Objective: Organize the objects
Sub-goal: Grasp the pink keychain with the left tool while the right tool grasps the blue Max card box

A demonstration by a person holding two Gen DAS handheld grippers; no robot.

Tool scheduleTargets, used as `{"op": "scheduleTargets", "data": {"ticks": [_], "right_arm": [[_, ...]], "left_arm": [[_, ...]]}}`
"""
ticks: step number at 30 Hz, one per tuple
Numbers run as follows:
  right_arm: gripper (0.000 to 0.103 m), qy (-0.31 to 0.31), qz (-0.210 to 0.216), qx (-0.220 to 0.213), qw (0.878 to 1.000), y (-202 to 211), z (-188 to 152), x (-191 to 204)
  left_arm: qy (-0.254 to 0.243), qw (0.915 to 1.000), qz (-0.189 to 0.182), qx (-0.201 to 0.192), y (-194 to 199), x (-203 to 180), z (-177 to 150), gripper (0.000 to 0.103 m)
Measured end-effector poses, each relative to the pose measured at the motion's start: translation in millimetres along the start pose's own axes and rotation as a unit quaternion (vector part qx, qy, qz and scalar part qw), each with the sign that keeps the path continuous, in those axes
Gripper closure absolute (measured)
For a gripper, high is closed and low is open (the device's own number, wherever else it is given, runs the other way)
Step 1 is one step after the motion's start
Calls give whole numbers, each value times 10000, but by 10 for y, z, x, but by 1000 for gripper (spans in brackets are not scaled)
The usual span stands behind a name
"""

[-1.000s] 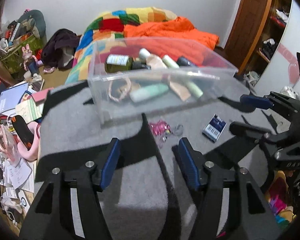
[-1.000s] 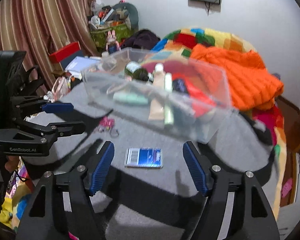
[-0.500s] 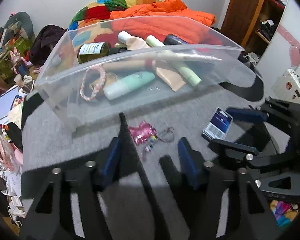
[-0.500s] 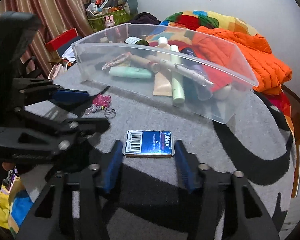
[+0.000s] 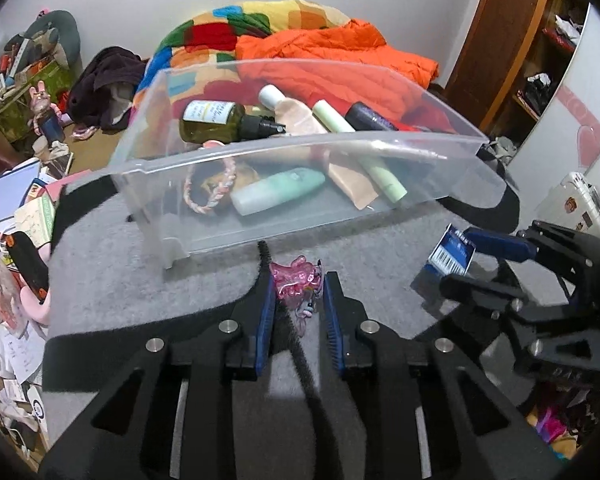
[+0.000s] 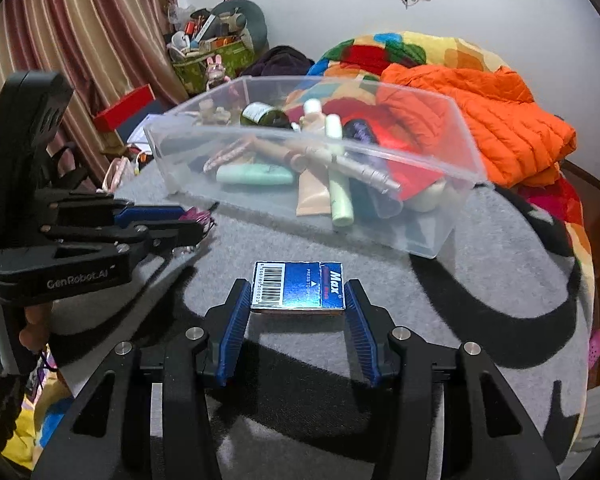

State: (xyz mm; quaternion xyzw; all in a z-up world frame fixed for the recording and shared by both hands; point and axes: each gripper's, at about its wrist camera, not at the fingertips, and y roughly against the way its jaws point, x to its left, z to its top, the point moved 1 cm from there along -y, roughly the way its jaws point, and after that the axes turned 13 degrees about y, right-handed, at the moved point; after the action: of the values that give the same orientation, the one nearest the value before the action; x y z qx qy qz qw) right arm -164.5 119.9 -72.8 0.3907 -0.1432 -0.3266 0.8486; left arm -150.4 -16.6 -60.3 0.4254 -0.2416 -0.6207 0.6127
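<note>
two items remain outside the clear rigid plastic bin [image 5: 300, 216], which sits across the middle of the left wrist frame, already holding bottles, tubes and a braided loop. left gripper [image 5: 298, 294], bottom centre, is pinched on the glossy pink translucent keychain charm [image 5: 294, 282], lumpy, with a small dangling ring, low over the fuzzy grey carpet-like table cover [image 5: 204, 288]. right gripper [image 6: 296, 300], bottom centre of the right wrist frame, is clamped on the flat blue cardboard box with a barcode [image 6: 298, 286], hard-edged and slightly shiny. judgement: mostly done; both held items need dropping into the bin.
</note>
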Motion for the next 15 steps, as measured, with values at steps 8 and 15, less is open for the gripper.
{"op": "scheduleTargets", "data": {"ticks": [8, 15], "right_arm": [[59, -10, -167, -417, 9990, 276, 209, -62], [59, -80, -354, -802, 9961, 492, 445, -164]], "left_arm": [[-18, 9985, -66, -542, 380, -28, 39, 79], [22, 9939, -114, -1095, 693, -81, 202, 79]]}}
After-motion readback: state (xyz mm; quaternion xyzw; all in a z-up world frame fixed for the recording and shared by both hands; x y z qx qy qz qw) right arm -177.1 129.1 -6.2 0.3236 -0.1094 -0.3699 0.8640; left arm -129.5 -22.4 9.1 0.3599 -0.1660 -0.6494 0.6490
